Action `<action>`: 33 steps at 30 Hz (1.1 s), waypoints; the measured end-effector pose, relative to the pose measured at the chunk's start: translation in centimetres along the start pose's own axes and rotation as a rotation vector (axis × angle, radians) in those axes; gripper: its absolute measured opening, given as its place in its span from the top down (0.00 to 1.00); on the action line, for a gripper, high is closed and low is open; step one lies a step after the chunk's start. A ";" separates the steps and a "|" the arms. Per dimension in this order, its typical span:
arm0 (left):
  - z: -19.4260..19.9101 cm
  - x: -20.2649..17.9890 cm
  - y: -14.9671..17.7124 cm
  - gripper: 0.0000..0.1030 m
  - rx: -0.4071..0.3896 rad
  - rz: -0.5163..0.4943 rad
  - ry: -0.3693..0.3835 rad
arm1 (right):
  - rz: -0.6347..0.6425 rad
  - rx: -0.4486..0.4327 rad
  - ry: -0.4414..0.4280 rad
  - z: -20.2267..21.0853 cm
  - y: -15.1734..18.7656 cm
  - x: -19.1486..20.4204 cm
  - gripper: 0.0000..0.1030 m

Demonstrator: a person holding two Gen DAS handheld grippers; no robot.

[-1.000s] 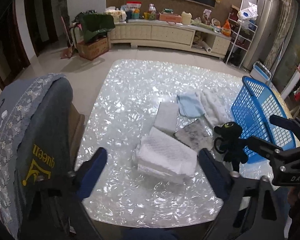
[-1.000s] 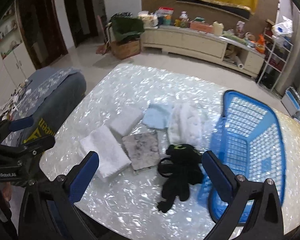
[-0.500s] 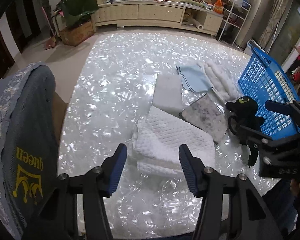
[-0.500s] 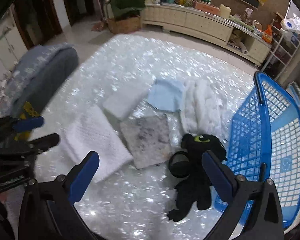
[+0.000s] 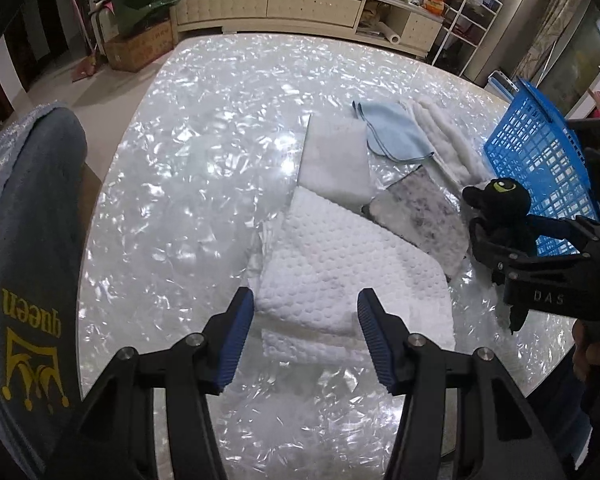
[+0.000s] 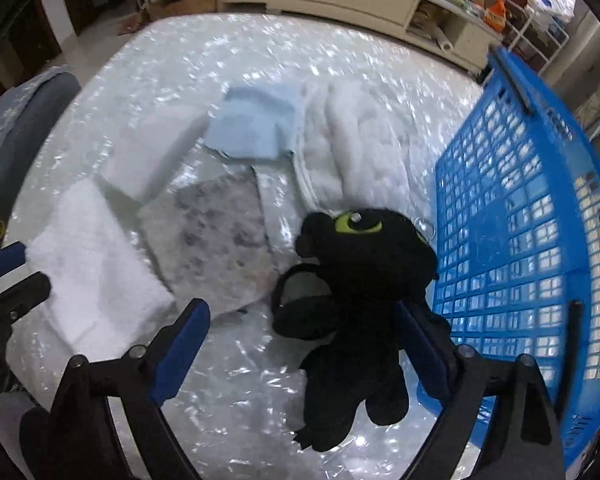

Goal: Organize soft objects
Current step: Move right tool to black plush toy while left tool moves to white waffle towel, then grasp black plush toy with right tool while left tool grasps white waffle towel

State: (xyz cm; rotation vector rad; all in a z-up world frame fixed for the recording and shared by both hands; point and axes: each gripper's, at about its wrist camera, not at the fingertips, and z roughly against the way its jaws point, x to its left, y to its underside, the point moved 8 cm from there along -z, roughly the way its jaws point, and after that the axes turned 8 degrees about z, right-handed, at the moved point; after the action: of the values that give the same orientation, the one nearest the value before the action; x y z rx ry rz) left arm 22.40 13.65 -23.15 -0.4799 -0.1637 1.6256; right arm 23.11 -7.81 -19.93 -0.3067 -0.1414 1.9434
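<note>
Your left gripper (image 5: pixel 305 316): fingers spread, straddling near edge of folded white towel (image 5: pixel 340 272) on worktop (image 5: pixel 180 160); your right gripper (image 6: pixel 304 344): fingers spread around black plush toy (image 6: pixel 360 288), beside blue basket (image 6: pixel 540 200) to its right.

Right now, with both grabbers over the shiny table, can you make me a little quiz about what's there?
1. True or false: the black plush dragon with green eyes already lies inside the blue plastic lattice basket.
2. Which thing lies between the open fingers of the left gripper?
A. the light blue folded cloth
B. the white dimpled folded towel
C. the grey mottled square cloth
3. Fill in: the right gripper is wide ____ around the dragon's body.

Key: 1 false, it lies on the table beside the basket. 2 B. 3 open.
</note>
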 end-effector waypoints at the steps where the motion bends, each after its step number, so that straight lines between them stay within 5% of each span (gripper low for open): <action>1: -0.2 0.1 0.0 0.50 0.003 0.002 0.003 | -0.004 0.001 0.008 -0.2 0.1 -0.2 0.15; 20: -2.6 0.5 0.1 0.50 0.070 0.071 0.076 | -0.013 0.009 0.056 -1.0 1.3 -3.5 0.55; 25: -2.7 0.3 0.2 0.50 0.062 0.050 0.055 | -0.013 -0.006 0.005 0.3 2.0 -3.5 0.57; 33: -3.3 0.2 -0.1 0.53 0.064 0.032 0.034 | 0.009 0.012 0.046 -1.7 1.6 -2.9 0.57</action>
State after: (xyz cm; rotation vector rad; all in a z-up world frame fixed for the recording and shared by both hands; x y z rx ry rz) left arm 23.80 13.24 -26.11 -0.4620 -0.0787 1.6477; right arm 23.21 -11.13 -21.52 -0.3445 -0.0986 1.9436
